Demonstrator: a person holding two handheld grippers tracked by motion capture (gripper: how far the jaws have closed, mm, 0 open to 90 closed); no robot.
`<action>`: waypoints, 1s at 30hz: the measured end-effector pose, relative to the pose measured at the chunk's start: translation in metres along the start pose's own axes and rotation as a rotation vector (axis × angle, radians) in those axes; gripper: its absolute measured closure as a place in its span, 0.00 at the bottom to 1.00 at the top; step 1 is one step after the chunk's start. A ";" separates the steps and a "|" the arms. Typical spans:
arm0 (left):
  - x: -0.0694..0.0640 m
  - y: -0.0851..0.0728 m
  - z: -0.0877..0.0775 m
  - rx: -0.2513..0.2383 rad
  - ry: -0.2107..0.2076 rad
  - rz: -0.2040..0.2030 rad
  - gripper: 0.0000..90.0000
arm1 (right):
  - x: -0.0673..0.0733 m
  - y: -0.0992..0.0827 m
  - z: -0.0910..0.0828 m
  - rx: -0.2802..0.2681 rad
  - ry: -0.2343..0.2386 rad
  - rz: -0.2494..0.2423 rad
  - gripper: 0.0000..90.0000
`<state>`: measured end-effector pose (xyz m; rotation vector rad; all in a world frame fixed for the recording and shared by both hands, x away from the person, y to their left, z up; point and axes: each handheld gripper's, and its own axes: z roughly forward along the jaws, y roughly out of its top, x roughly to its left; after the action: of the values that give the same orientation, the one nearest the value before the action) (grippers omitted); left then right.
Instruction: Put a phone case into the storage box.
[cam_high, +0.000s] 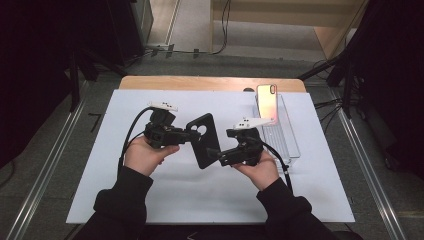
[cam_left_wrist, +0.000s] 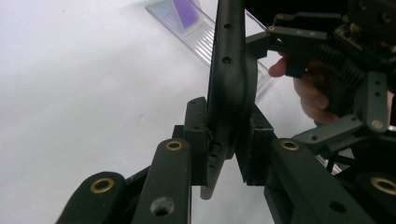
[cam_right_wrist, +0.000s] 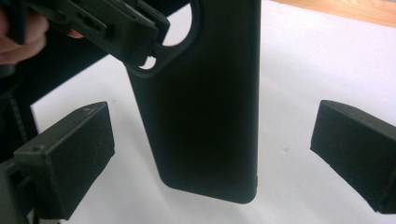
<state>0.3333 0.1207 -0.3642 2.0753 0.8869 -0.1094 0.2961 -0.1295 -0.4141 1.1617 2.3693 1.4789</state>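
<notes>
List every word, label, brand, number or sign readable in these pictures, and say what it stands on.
None can be read: the black phone case, the phone on the clear stand, the white sheet and both tongs carry no legible text.

text: none legible | labels: none | surfaces checked: case, phone, claws (all unmarked)
</notes>
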 end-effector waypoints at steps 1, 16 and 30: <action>-0.001 0.000 0.000 0.002 0.006 -0.009 0.85 | 0.001 -0.001 0.001 0.002 -0.013 -0.001 0.00; -0.014 0.000 0.011 0.009 0.034 -0.002 0.85 | 0.016 -0.004 0.014 -0.022 -0.097 -0.008 0.00; -0.024 -0.001 0.023 0.024 0.026 0.010 0.85 | 0.017 -0.007 0.027 -0.012 -0.143 -0.005 0.01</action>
<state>0.3204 0.0914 -0.3702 2.1076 0.8955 -0.0884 0.2933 -0.1000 -0.4288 1.2150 2.2646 1.3574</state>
